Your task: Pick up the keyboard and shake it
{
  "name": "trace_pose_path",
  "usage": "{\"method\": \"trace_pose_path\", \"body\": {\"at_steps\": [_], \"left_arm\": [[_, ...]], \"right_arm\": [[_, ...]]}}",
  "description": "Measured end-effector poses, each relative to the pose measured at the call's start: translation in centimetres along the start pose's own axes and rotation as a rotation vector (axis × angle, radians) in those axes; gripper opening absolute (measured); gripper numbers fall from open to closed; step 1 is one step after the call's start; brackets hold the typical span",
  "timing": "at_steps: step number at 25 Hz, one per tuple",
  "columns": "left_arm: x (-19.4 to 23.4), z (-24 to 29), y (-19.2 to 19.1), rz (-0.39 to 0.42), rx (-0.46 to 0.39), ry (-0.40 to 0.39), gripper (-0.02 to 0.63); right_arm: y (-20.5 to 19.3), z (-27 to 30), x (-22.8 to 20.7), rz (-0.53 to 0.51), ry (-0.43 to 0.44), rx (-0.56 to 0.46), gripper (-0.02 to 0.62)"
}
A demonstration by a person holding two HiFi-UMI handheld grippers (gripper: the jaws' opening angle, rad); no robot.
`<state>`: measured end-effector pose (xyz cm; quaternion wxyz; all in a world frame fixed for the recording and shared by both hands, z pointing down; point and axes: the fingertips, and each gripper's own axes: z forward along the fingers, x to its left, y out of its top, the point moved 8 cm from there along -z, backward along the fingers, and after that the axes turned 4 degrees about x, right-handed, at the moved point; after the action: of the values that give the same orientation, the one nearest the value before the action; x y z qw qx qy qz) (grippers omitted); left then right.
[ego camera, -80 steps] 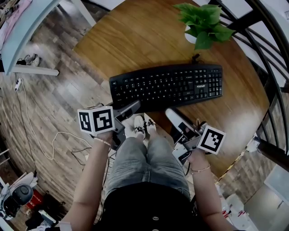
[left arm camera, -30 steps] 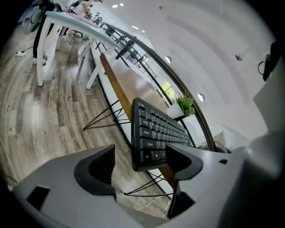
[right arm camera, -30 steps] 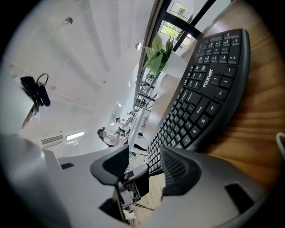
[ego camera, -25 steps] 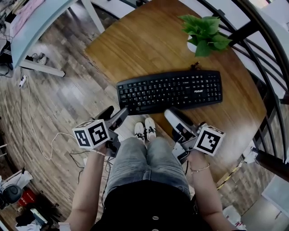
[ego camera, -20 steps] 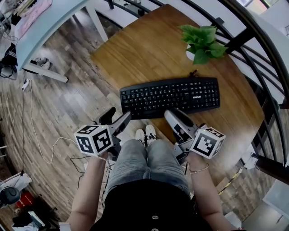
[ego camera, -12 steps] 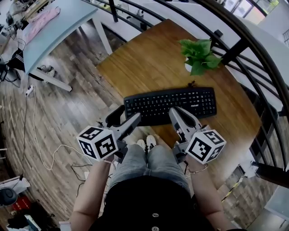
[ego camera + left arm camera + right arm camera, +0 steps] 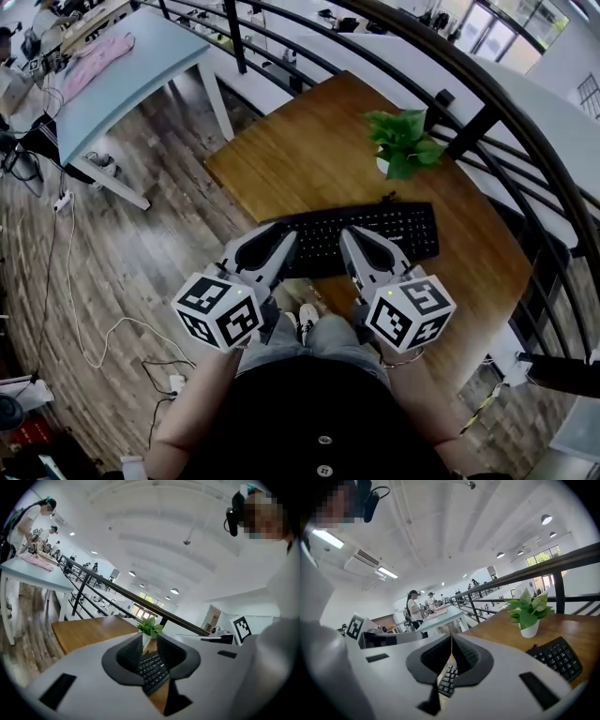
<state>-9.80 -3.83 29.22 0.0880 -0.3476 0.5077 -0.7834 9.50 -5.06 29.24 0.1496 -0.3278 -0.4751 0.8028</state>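
The black keyboard (image 7: 375,236) lies flat on the round wooden table (image 7: 309,150), near its front edge. My left gripper (image 7: 281,246) hangs in the air over the keyboard's near left corner. Its jaws have just been closing and stand a narrow gap apart, with nothing between them. In the left gripper view the keyboard (image 7: 153,670) shows through the gap of the left gripper (image 7: 149,641). My right gripper (image 7: 349,239) hovers over the keyboard's near middle; its jaws have just closed on nothing. In the right gripper view the right gripper (image 7: 451,641) has its tips touching, with the keyboard (image 7: 558,656) beyond.
A potted green plant (image 7: 405,142) stands on the table just behind the keyboard. A black railing (image 7: 487,108) curves round the table's far side. A pale blue table (image 7: 122,66) stands at the far left. Cables (image 7: 89,323) trail across the wood floor.
Both grippers have risen and come up over the keyboard's near edge. The right jaws have gone from wide to shut, and the left jaws have narrowed. The keyboard has not moved.
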Motion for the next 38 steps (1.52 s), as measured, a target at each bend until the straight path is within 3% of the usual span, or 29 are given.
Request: {"method": "trace_pose_path", "body": {"at_steps": [8,15,29,38], "left_arm": [[-0.8,0.4,0.0,0.050,0.005,-0.025,0.021],[-1.0,0.7,0.1,0.069,0.008,0.021,0.017],[-1.0,0.9,-1.4,0.037,0.057,0.012,0.017],[-1.1,0.6,-2.3,0.026,0.067,0.013,0.017]], "right_arm": [[-0.3,0.6,1.5,-0.022,0.032,0.018,0.026],[-0.2,0.6,1.3,-0.030,0.037,0.029,0.026],[-1.6,-0.3,-0.6,-0.062,0.021,0.098,0.026],[-0.7,-1.1,-0.6,-0.190,0.082,0.183,0.026]]}}
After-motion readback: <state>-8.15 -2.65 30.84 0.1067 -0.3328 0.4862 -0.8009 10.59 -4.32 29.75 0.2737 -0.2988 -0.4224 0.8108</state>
